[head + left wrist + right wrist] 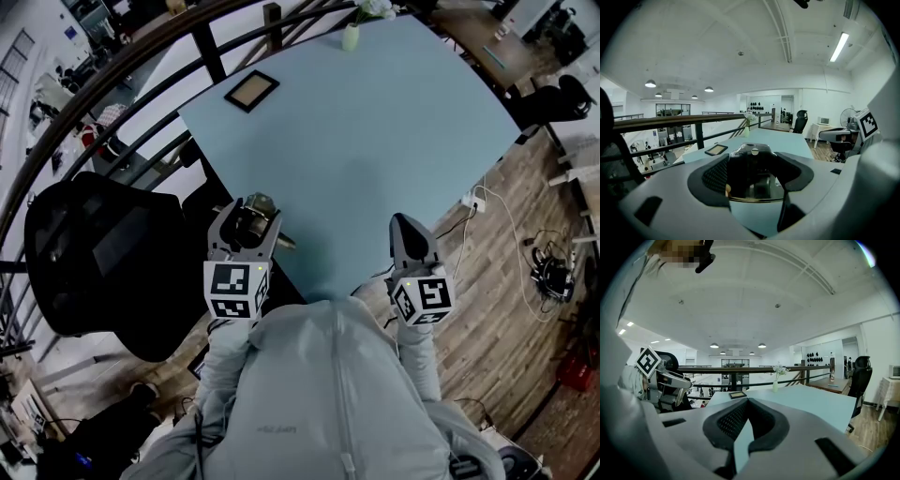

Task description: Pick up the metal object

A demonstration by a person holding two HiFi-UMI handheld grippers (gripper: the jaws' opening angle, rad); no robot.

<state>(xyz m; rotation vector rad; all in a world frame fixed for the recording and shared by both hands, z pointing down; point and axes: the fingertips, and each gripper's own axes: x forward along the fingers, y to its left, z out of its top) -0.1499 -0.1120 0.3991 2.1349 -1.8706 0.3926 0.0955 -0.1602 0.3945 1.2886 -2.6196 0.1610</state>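
From the head view, the left gripper [247, 228] is at 8 o'clock over the near edge of the blue table [375, 141]. Its two fingers are squeezed on the metal object [260, 202], which is shiny and round. The object is up in the gripper, just above the table's near left edge. The right gripper [407, 225] is at 4 o'clock, with its fingers pressed together and nothing in them. A small picture frame [251, 91] lies flat at 11 o'clock on the table. A little vase [351, 36] with white flowers stands at 12 o'clock, at the far edge. A black chair [103, 248] sits at 9 o'clock, off the table.

In the left gripper view, the left gripper [752, 176] has the metal object [753, 152] right in the middle, and both dark pads touch its sides. The table [787, 140] shows behind it. The picture frame [716, 149] is at 10 o'clock from the object, and the vase [746, 130] is at 12 o'clock, far back.

In the right gripper view, the right gripper [746, 408] has its pads shut tight at the tips and holds nothing. The left gripper [663, 383] shows at 9 o'clock. The picture frame [738, 394] and the vase [775, 385] are at 12 o'clock on the table [811, 401].
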